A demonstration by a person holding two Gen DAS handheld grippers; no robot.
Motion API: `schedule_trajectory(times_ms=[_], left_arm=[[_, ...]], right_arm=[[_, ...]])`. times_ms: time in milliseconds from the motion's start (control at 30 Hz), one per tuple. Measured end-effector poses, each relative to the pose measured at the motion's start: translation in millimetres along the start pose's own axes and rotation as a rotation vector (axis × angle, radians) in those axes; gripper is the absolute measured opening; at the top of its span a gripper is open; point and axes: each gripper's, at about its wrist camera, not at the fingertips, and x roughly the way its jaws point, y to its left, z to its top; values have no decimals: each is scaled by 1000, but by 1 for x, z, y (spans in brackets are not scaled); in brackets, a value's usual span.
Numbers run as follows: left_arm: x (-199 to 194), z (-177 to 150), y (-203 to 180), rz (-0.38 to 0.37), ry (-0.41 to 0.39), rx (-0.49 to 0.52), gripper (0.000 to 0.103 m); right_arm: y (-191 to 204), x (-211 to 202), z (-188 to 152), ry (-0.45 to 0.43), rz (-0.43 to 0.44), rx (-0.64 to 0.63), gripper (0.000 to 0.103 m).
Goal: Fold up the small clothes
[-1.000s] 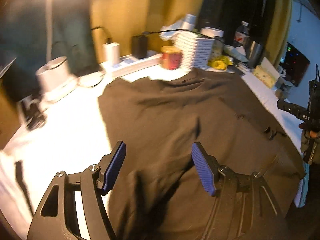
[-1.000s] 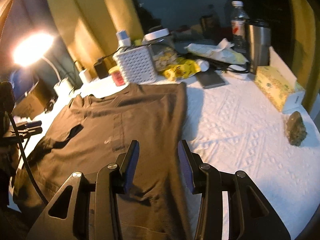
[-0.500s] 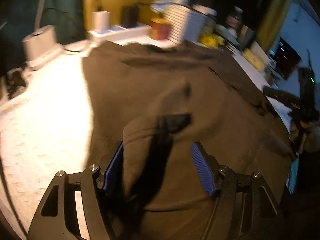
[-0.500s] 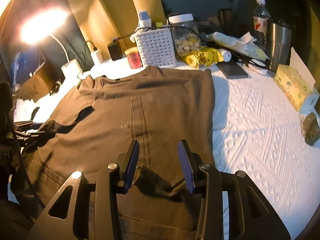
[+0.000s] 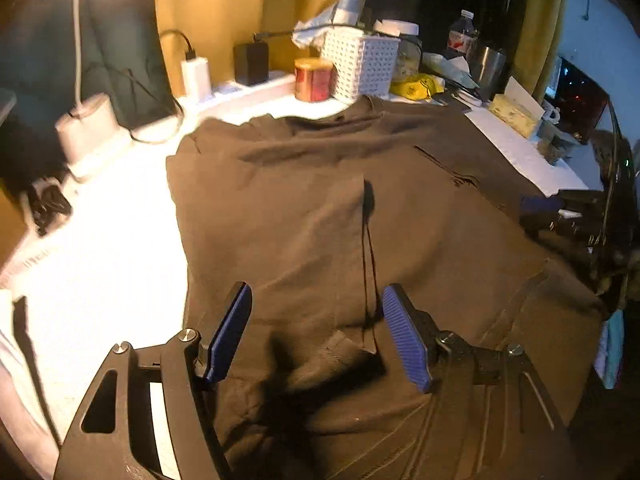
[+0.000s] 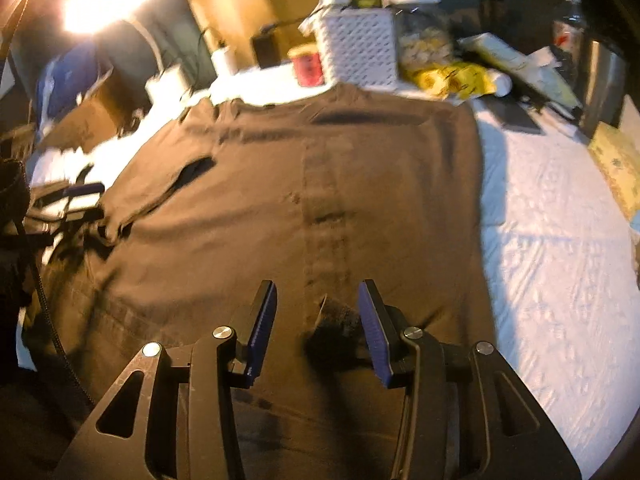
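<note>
A dark brown shirt (image 5: 320, 208) lies spread flat on the white-covered table (image 5: 112, 240), with its neck end towards the far clutter. My left gripper (image 5: 317, 290) hovers open just over the shirt's near left part, above a folded-in flap, with nothing between its blue pads. My right gripper (image 6: 317, 285) is open low over the same shirt (image 6: 240, 220), near its hem and a centre seam, and a small dark crease lies below its fingers. Each gripper shows at the edge of the other's view: the right gripper (image 5: 540, 204) and the left gripper (image 6: 76, 196).
Along the far edge stand a white lattice basket (image 5: 362, 66), a red jar (image 5: 313, 79), a glass jar, a yellow packet, a steel tumbler (image 6: 604, 80) and a tissue box (image 5: 514, 114). A lit lamp's base (image 5: 88, 128) and chargers sit far left. Bare white cloth (image 6: 560, 260) lies right of the shirt.
Both grippers have sunk closer to the shirt's near end. The right one has shifted left from the shirt's right edge to its middle seam. Neither holds cloth.
</note>
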Motion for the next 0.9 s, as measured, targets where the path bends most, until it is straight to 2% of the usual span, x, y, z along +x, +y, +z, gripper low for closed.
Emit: schedule_trajectory(times_ms=[100, 233, 333, 467, 567, 900], left_arm=[[5, -7, -7, -48, 24, 13, 68], [11, -19, -17, -132, 75, 31, 68], [9, -24, -29, -122, 81, 70, 68], [0, -30, -28, -129, 77, 46, 68], [-5, -31, -28, -114, 54, 39, 68], [-40, -39, -29, -40, -109, -36, 68]], right_arm=[[13, 3, -6, 27, -18, -48, 45], [14, -3, -13, 26, 1, -18, 45], [15, -8, -16, 16, -12, -15, 45], [20, -13, -19, 11, -21, -23, 45], [22, -20, -22, 1, -34, -22, 45], [16, -54, -36, -64, -101, 3, 45]])
